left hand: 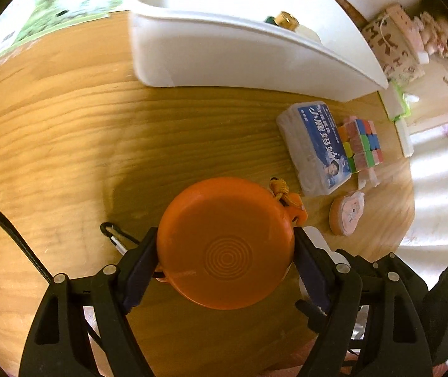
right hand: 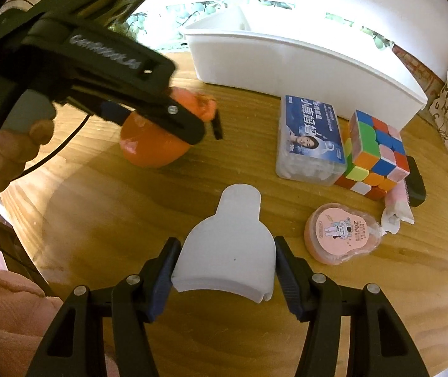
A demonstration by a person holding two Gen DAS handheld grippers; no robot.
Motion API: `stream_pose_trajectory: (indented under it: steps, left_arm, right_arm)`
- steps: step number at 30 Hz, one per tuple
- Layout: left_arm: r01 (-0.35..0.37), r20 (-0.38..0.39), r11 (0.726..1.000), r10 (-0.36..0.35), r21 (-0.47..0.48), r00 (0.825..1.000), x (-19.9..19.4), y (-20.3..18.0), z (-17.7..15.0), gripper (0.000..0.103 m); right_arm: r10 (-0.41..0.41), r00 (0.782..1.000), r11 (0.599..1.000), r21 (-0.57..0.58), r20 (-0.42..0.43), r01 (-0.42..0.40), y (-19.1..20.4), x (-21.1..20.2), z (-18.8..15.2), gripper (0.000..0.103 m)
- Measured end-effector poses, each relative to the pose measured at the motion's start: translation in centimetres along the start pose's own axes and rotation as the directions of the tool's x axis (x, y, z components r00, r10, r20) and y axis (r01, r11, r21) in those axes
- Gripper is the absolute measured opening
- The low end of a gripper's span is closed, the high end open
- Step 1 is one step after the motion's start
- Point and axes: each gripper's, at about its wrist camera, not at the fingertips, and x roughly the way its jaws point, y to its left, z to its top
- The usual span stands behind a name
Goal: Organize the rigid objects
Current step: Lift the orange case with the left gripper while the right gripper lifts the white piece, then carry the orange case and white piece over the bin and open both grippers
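Right wrist view, right tongs (right hand: 225,275) clamping white bottle (right hand: 227,248), neck pointing away, left tongs (left hand: 225,257) gripping orange disc (left hand: 225,245).

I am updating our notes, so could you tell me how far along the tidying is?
Early. The white bin holds only a gold-capped item. In hand: the left claw grips the orange round case, the right claw the white bottle. Left: floss box, cube, pink case.

On the round wooden table (right hand: 104,207), the long white plastic bin (right hand: 302,62) stands at the back. Before it lies the clear plastic floss-pick box (right hand: 310,139), the multicoloured puzzle cube (right hand: 378,154) touching its right side. Nearer than the cube lies the small round pink case (right hand: 340,232).
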Motion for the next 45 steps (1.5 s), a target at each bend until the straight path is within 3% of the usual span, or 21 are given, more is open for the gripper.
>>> stream_pose_trajectory:
  steps: [11,22,32,45]
  left_arm:
    - [0.022,0.112,0.997,-0.014,-0.071,0.994,-3.4,2.8,-3.0,0.083]
    - [0.067,0.234,0.995,-0.047,-0.078,0.971,-6.3,4.1,-5.7,0.083]
    - [0.142,0.384,0.990,-0.129,-0.004,0.914,-9.6,3.9,-6.2,0.083]
    - [0.135,0.496,0.990,-0.134,0.033,0.858,-12.9,3.7,-3.4,0.083]
  right_arm:
    - [0.005,0.999,0.999,-0.033,0.046,-0.003,0.9,-1.7,1.8,0.059]
    - [0.000,0.994,1.000,-0.026,0.111,0.003,2.0,-3.1,2.6,0.059]
    - [-0.001,0.985,1.000,-0.030,0.171,0.006,2.4,-5.3,4.1,0.059]
    - [-0.021,0.951,0.999,-0.023,0.308,0.030,-0.1,-8.0,9.7,0.059]
